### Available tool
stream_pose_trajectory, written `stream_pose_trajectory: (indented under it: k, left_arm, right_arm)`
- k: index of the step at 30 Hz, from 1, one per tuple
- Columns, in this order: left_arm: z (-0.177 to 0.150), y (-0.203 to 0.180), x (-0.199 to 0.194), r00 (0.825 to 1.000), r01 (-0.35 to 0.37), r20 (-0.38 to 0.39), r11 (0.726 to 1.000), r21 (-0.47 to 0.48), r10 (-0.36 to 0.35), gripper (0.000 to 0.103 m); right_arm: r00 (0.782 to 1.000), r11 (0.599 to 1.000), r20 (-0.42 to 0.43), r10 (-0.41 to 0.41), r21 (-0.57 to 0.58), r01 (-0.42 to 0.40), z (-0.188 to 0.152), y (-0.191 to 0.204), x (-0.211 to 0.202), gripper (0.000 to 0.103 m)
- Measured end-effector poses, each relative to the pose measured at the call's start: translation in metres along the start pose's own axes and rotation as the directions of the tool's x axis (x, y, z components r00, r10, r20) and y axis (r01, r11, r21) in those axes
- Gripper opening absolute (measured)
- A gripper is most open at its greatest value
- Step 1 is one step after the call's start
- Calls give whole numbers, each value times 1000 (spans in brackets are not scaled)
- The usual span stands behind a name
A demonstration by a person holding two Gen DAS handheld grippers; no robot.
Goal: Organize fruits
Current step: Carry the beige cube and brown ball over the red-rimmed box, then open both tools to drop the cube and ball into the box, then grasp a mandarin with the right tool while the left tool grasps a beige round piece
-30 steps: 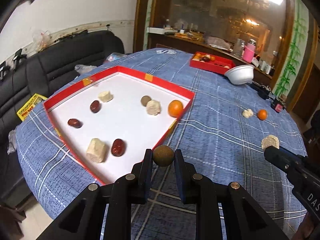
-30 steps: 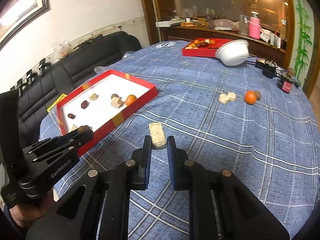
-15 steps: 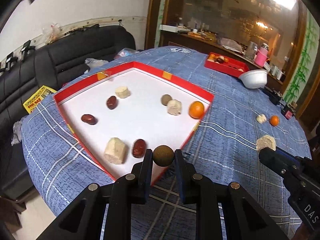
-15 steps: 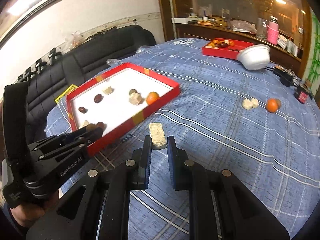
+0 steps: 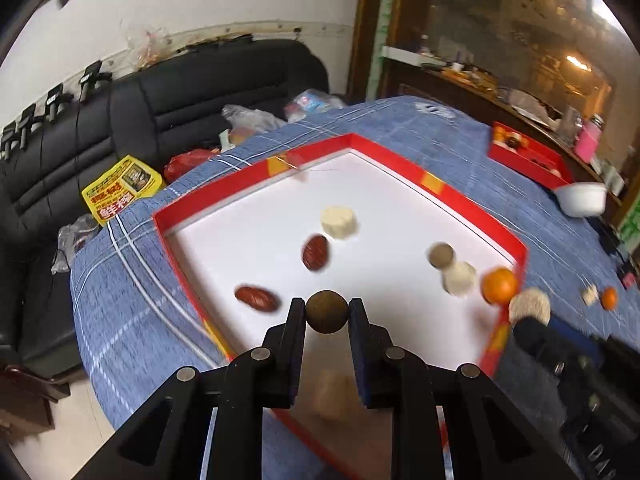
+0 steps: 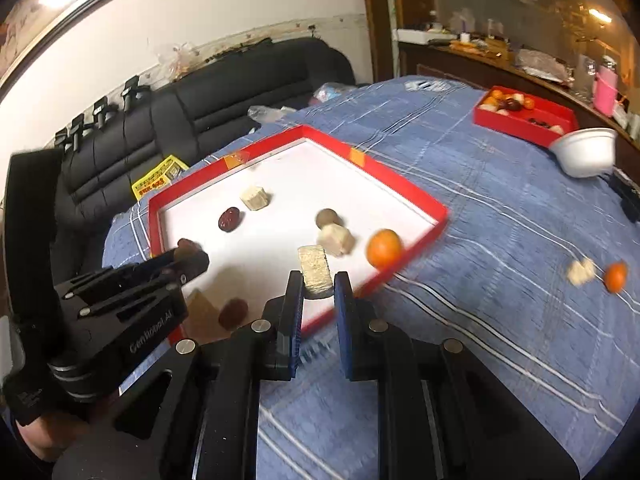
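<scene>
Fruits lie in the red tray; left claw grips a brown ball, right claw a pale block.

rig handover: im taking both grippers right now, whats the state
Left gripper: shut on brown round fruit, over the red tray.
Right gripper: shut on beige block, at the tray's near edge.
Done: dates, pale pieces, a brown fruit and an orange lie in the tray.
Left: release both; fetch the loose orange and pale piece from the tablecloth.
</scene>
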State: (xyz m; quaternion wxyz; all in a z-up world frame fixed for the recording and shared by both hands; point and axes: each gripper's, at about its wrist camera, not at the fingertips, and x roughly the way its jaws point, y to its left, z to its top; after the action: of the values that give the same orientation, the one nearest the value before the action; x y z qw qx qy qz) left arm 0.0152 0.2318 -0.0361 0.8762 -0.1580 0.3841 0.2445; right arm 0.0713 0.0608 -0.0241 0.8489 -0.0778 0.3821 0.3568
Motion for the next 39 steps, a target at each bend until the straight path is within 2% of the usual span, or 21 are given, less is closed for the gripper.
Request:
stream_pose_trajectory:
  k: [6,10,11,13,16,19,21,24,27,31,33,36,39]
  left_arm:
    - [23,3,17,999,-35,-9,999,-8,35,20]
    - [29,5,33,997,-28,-73,999,-41,25,22]
    - [30,7,39,993,-40,-115,998,-55,33,26]
    - [29,10,44,986,-51,-162,996,-70,39,51]
    - [27,13,37,986,-72,-158,992,-99,56,59]
    - [26,13,22,990,-41,-136,990,-135,23,60]
    - [25,10,5,996,-21,-89,989,-148,7,60]
    - [17,-6,-21,1000,26,-7,991,-133,-27,62]
    - [4,-34,-34,997,70,24,996,-59,-68,65]
    - [-19,-85,-37,989,147,1,986,84,-147,65]
    - [-31,-116,-34,984,181,-31,968,172,-178,65]
    - [-41,-148,-30,980,199,-57,944,262,-191,65]
    - [-44,-167,-26,976,217,-68,928,303,-206,65]
  right_arm:
    - [999,1000,-34,28,11,-27,9,7,29,15]
    - [996,999,-85,38,7,-38,10,12,46,18]
    - [994,999,-101,33,2,-33,10,13,50,22]
    - [993,1000,-114,30,0,-30,8,12,51,54]
    - [995,999,-93,40,2,-40,5,8,38,57]
    - [998,1000,-61,19,-10,-19,2,0,16,56]
    - [999,1000,-34,2,-5,-2,-3,-11,-2,56]
    - [999,999,8,-40,28,40,-15,-42,-32,56]
    - [993,989,35,-116,96,112,-32,-87,-56,56]
    - [967,937,21,-255,254,242,-55,-168,-80,56]
    - [952,899,7,-305,331,286,-62,-206,-86,56]
    - [940,853,-27,-341,411,321,-67,-254,-84,56]
    - [930,830,-53,-364,434,350,-59,-282,-71,56]
